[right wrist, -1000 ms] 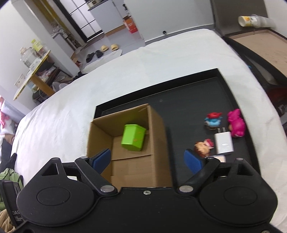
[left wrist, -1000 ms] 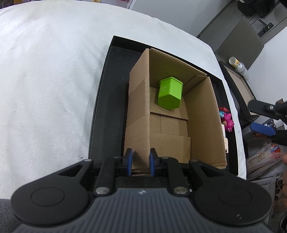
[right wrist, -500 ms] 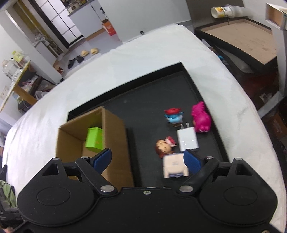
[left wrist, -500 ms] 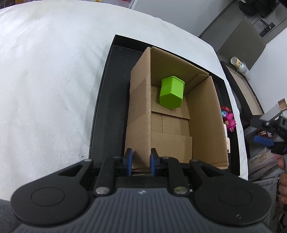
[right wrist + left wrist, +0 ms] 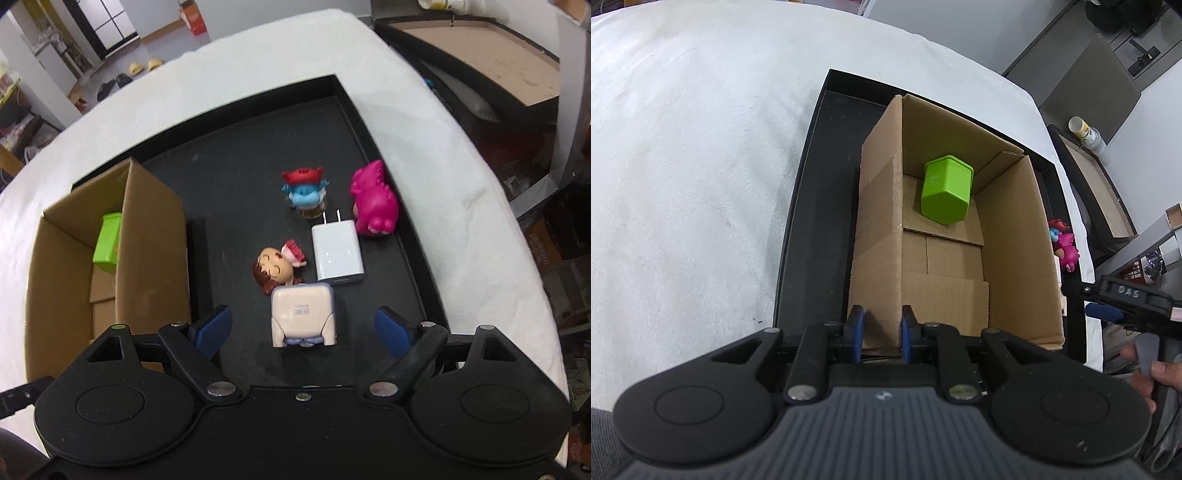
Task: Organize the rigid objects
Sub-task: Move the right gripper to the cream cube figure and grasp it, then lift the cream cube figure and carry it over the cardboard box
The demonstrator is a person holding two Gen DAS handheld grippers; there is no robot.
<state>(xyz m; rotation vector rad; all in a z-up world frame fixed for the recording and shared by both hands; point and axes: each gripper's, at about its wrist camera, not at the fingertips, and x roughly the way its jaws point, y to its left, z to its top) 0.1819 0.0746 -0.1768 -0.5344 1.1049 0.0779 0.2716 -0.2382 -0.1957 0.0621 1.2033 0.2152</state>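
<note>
An open cardboard box (image 5: 1015, 251) stands on a black tray (image 5: 812, 206) with a green container (image 5: 947, 195) lying inside. My left gripper (image 5: 881, 332) is shut on the box's near wall. My right gripper (image 5: 303, 330) hangs low over the tray beside the box (image 5: 151, 236). Its jaws are closing, with a beige rounded block (image 5: 303, 306) between them, and the pads stand clear of it. Beyond it lie a white charger (image 5: 338, 254), a doll figure (image 5: 275, 271), a blue figure with a red hat (image 5: 304, 188) and a pink toy (image 5: 375, 206).
The tray (image 5: 240, 155) rests on a white padded surface (image 5: 683, 166). A dark table with a wooden top (image 5: 480, 55) stands off to the right. A person's hand (image 5: 1148, 373) holds the right gripper (image 5: 1108, 310) at the tray's right edge.
My right gripper has swung from above the box to the right and sunk over the toys, its jaws narrowing a little. The left gripper and the box have stayed put.
</note>
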